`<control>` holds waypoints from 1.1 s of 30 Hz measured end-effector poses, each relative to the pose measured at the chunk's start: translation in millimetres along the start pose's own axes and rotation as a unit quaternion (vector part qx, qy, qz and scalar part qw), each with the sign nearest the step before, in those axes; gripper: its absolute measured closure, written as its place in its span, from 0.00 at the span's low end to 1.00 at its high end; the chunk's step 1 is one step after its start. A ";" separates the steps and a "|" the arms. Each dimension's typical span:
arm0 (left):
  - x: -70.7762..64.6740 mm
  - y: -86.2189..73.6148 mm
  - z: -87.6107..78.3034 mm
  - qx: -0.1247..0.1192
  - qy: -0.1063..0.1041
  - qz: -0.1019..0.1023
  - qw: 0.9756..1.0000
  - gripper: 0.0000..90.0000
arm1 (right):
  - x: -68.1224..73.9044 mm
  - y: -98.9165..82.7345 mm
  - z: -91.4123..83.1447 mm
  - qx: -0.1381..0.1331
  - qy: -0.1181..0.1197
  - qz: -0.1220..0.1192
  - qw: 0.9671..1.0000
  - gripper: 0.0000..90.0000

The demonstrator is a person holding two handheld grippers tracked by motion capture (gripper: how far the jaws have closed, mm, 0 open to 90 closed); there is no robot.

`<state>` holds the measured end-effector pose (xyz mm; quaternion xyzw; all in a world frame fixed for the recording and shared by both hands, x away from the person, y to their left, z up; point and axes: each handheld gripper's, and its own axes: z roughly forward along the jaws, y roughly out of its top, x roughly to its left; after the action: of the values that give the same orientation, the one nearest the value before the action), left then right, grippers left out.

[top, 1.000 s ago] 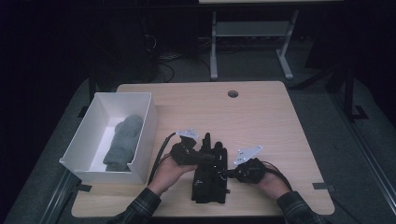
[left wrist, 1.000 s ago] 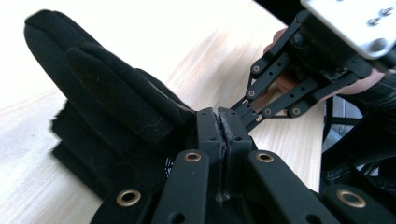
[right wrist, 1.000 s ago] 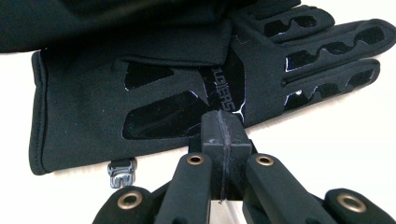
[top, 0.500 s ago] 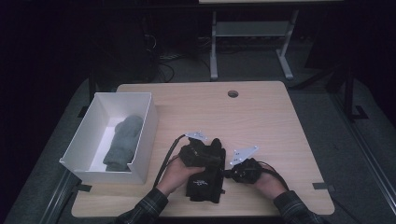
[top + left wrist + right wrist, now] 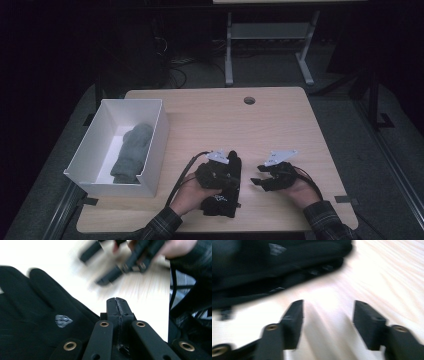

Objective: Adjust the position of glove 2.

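The right gripper (image 5: 256, 176) has just opened and pulled right, empty, off the black glove (image 5: 222, 192) at the table's (image 5: 280, 120) near edge, leaving the left gripper (image 5: 233, 161), jaws pressed together, alone with it.

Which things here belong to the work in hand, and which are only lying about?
In the work:
- black glove
- left tool, shut
- right tool, open, nothing between its jaws

Lying about:
- white box
- grey glove inside it
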<state>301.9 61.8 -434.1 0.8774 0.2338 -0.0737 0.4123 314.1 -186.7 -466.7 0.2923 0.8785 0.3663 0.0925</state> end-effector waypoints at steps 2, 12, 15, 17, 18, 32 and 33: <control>-4.3 -2.9 7.6 0.020 0.000 0.007 1.000 1.00 | -7.4 -3.5 0.6 0.001 -0.016 0.008 1.000 0.37; -12.2 -11.7 13.1 0.108 0.038 0.039 0.993 1.00 | -23.4 -12.5 -0.1 -0.003 -0.048 0.038 0.998 0.23; -5.6 -15.6 5.0 0.113 0.046 0.036 0.992 1.00 | -25.4 -14.0 1.0 -0.009 -0.053 0.044 0.998 0.17; -1.2 -17.6 -2.0 0.116 0.055 0.035 0.991 1.00 | -27.0 -15.0 1.4 -0.010 -0.057 0.046 0.997 0.15; 0.7 -18.5 -4.6 0.116 0.059 0.033 0.991 1.00 | -27.8 -15.6 1.6 -0.014 -0.059 0.048 0.997 0.15; 28.2 -34.4 -43.4 0.109 0.106 0.028 0.988 1.00 | -30.8 -17.6 1.8 -0.021 -0.065 0.052 0.996 0.14; 27.9 -33.4 -43.8 0.101 0.108 0.026 0.989 0.99 | -30.8 -17.6 1.8 -0.021 -0.065 0.052 0.996 0.14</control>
<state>307.9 123.1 -437.7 0.9234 0.2448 0.0089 0.2956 331.9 -213.4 -481.9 0.3584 0.8465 0.3692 0.1368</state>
